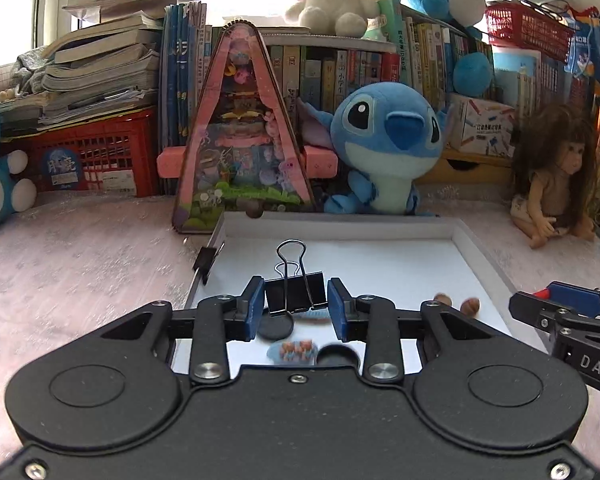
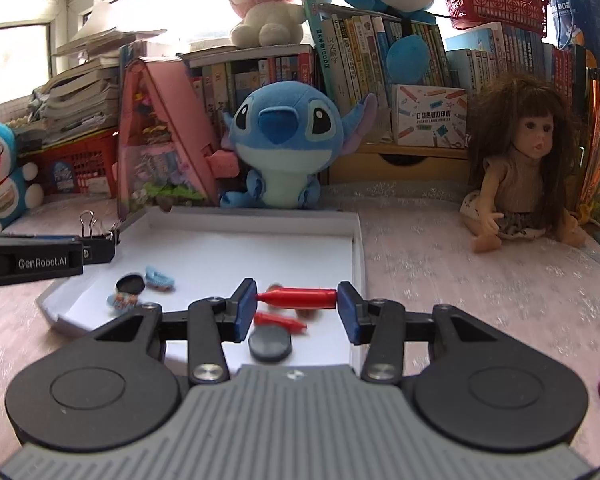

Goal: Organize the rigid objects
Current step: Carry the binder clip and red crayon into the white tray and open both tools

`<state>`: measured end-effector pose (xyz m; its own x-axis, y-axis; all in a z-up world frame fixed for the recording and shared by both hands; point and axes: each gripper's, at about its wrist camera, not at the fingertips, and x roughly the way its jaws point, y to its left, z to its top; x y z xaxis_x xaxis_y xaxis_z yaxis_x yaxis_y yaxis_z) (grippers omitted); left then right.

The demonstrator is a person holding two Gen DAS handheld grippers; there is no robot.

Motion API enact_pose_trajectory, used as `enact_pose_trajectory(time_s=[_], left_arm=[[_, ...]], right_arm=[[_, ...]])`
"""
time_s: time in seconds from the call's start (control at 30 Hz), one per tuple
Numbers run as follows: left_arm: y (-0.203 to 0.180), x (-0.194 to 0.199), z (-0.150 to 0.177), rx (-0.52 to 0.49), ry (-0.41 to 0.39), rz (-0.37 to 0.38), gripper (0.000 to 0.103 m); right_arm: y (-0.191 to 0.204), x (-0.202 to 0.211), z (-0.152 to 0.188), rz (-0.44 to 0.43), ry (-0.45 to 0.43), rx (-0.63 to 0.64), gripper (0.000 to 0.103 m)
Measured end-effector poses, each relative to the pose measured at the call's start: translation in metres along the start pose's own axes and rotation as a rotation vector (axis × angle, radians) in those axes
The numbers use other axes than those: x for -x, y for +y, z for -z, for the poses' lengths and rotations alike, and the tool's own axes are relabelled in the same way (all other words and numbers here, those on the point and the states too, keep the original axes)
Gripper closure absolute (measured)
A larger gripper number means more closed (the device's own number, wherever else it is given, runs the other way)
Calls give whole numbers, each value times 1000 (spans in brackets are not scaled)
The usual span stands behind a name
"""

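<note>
My left gripper (image 1: 296, 307) clamps a black binder clip (image 1: 295, 291); my right gripper (image 2: 297, 309) grips a red crayon (image 2: 297, 298) above the white tray (image 2: 256, 236). Bookshelf (image 2: 380, 60) at twelve o'clock.

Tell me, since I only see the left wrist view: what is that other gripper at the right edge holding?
Observer: The right gripper is shut on a red crayon, pinched end to end.
Operator: Is it above the box thing?
Observer: Yes, above the tray, near its right wall; a second crayon lies in it just below.
Operator: Anything else down there?
Observer: A dark disc lies right beside that crayon.
</note>
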<state>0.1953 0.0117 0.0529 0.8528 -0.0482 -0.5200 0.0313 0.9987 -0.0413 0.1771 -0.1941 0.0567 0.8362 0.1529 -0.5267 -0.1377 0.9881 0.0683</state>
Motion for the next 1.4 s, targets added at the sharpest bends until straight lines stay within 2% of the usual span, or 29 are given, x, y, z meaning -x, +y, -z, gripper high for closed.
enact_pose_trajectory(time_s=[0.2, 0.37, 0.67, 0.93, 1.4], left_arm=[[-1, -32, -3, -14, 14, 11, 71], [1, -58, -2, 9, 40, 3, 71], [5, -84, 0, -10, 52, -19, 71], [6, -95, 0, -25, 60, -46, 71], [9, -108, 5, -15, 123, -66, 71]], right_arm=[[3, -32, -12, 4, -10, -10, 54], [7, -56, -15, -7, 12, 9, 54], [-6, -93, -13, 3, 74, -59, 54], [-8, -108, -11, 12, 102, -61, 54], [-6, -115, -9, 30, 148, -44, 54]])
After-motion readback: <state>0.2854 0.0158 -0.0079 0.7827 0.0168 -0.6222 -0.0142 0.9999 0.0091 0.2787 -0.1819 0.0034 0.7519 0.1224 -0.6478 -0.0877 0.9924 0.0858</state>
